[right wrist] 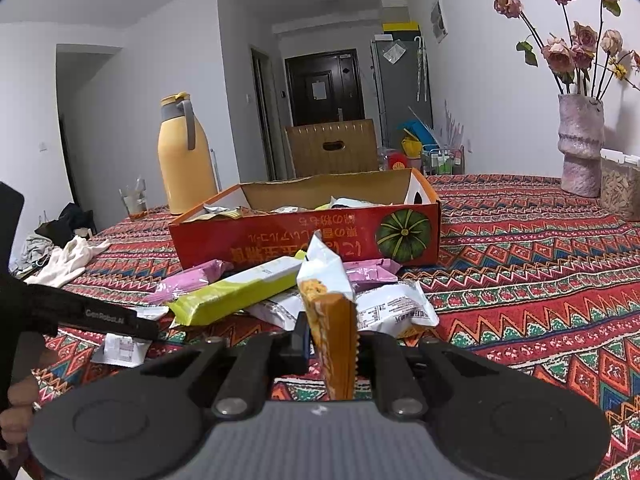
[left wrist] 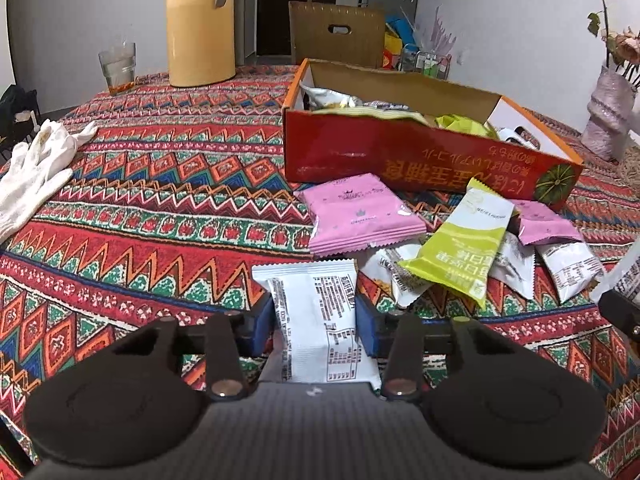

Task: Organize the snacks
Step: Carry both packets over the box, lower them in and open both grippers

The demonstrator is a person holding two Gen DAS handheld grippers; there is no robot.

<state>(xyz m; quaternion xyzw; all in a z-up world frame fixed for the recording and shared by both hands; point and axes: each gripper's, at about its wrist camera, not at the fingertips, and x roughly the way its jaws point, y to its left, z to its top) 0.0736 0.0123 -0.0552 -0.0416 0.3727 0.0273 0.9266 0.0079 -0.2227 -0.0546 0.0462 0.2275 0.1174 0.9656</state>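
Observation:
My left gripper is shut on a white snack packet, its blue pads pressing the packet's two sides just above the patterned tablecloth. In front of it lies a pile of packets: a pink one, a green one and several white ones. Behind the pile stands the open red cardboard box with several packets inside. My right gripper is shut on an orange-and-white snack packet, held upright before the same pile and the red box. The left gripper's finger shows at the left of the right wrist view.
A yellow thermos jug and a glass stand at the far left of the table. White gloves lie near the left edge. A vase of dried roses and a clear jar stand at the far right. A hand shows at the left.

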